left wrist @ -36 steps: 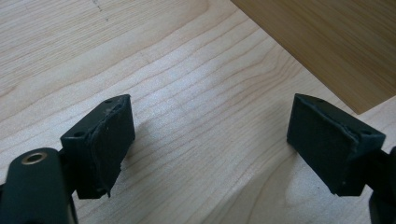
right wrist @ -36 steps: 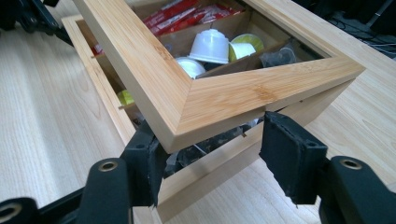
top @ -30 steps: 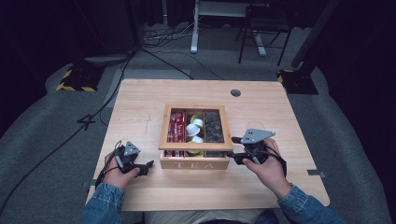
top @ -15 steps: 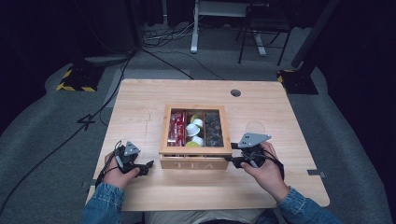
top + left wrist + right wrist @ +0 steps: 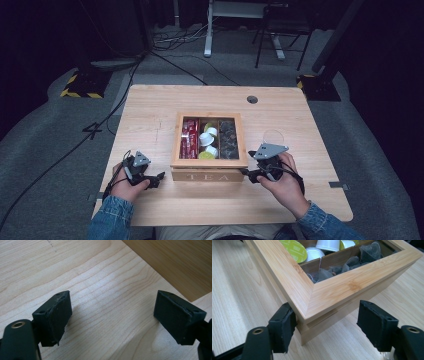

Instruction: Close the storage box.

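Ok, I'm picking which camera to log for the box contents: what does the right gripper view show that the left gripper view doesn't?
Right gripper view alone: the tea box's corner between its open jaws, the left one touching the box, with capsules and tea bags under the windowed lid. Left gripper view alone: that gripper's open jaws over bare table, and a plain wooden side of the box at top right, no contents. Both share the light wooden tabletop and black padded jaws.

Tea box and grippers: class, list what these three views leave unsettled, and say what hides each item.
- Tea box: the print on the red packets is too small in the high view.
- Right gripper: its jaws straddle the box corner; one seems to touch, but the lid edge hides any grip.
- Clear round thing beyond the right gripper's plate: too faint in the high view to name.
- Left gripper: open over bare table; the frame edge crops the box.
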`<action>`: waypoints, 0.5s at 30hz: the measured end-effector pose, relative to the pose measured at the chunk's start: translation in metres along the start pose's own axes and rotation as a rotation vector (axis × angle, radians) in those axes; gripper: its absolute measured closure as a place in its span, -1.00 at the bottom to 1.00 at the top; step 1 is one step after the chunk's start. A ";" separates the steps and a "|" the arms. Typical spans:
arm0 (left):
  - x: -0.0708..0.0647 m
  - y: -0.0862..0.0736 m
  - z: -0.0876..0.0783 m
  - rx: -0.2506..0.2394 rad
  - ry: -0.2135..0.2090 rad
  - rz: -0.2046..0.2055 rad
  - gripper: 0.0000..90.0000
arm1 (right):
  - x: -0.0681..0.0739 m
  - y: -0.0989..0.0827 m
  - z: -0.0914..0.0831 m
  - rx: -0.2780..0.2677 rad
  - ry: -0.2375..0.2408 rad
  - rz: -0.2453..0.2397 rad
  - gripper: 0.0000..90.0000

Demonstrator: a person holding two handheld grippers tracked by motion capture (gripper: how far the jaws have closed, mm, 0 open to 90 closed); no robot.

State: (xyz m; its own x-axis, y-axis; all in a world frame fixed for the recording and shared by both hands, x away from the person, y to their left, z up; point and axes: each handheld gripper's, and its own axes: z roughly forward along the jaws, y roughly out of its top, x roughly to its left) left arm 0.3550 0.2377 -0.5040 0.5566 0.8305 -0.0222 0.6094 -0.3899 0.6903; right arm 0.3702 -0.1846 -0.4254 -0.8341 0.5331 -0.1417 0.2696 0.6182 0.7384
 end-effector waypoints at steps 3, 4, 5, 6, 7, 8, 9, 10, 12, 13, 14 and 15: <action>0.000 0.000 0.000 0.000 -0.004 0.000 -0.66 | 0.002 0.000 0.002 0.026 0.024 -0.005 -0.33; 0.000 0.000 0.000 0.001 -0.004 0.001 -0.66 | 0.002 -0.002 0.004 0.037 0.027 -0.010 -0.33; 0.000 0.000 0.000 -0.001 -0.003 0.001 -0.66 | 0.003 -0.003 0.005 0.041 0.029 -0.008 -0.34; 0.000 0.000 0.001 -0.001 -0.004 0.000 -0.66 | 0.003 -0.005 0.006 0.044 0.034 -0.007 -0.34; 0.000 0.000 0.001 -0.001 -0.004 0.001 -0.66 | 0.002 -0.006 0.007 0.046 0.042 0.002 -0.38; 0.000 0.000 0.001 -0.002 -0.005 0.000 -0.66 | 0.002 -0.006 0.007 0.026 0.046 0.020 -0.43; 0.000 0.000 0.001 -0.002 -0.005 0.000 -0.66 | 0.002 -0.006 0.005 0.006 0.046 0.029 -0.44; 0.000 0.000 0.001 -0.001 -0.005 0.001 -0.66 | 0.002 -0.004 0.003 0.001 0.038 0.022 -0.45; 0.000 0.000 0.000 0.000 -0.006 0.001 -0.66 | 0.002 -0.002 0.000 -0.015 0.038 0.022 -0.45; 0.000 0.000 0.000 0.000 -0.006 0.002 -0.66 | 0.001 -0.001 -0.001 -0.020 0.039 0.023 -0.46; 0.000 0.000 0.001 -0.002 -0.005 0.002 -0.66 | 0.001 0.000 -0.002 -0.023 0.043 0.025 -0.46; 0.000 0.000 0.001 -0.002 -0.005 0.001 -0.66 | 0.000 0.001 -0.002 -0.026 0.048 0.026 -0.46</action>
State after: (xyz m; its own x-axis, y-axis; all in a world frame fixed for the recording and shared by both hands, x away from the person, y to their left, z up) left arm 0.3555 0.2373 -0.5043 0.5600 0.8281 -0.0251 0.6075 -0.3898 0.6921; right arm 0.3689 -0.1853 -0.4233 -0.8493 0.5201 -0.0905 0.2798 0.5888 0.7583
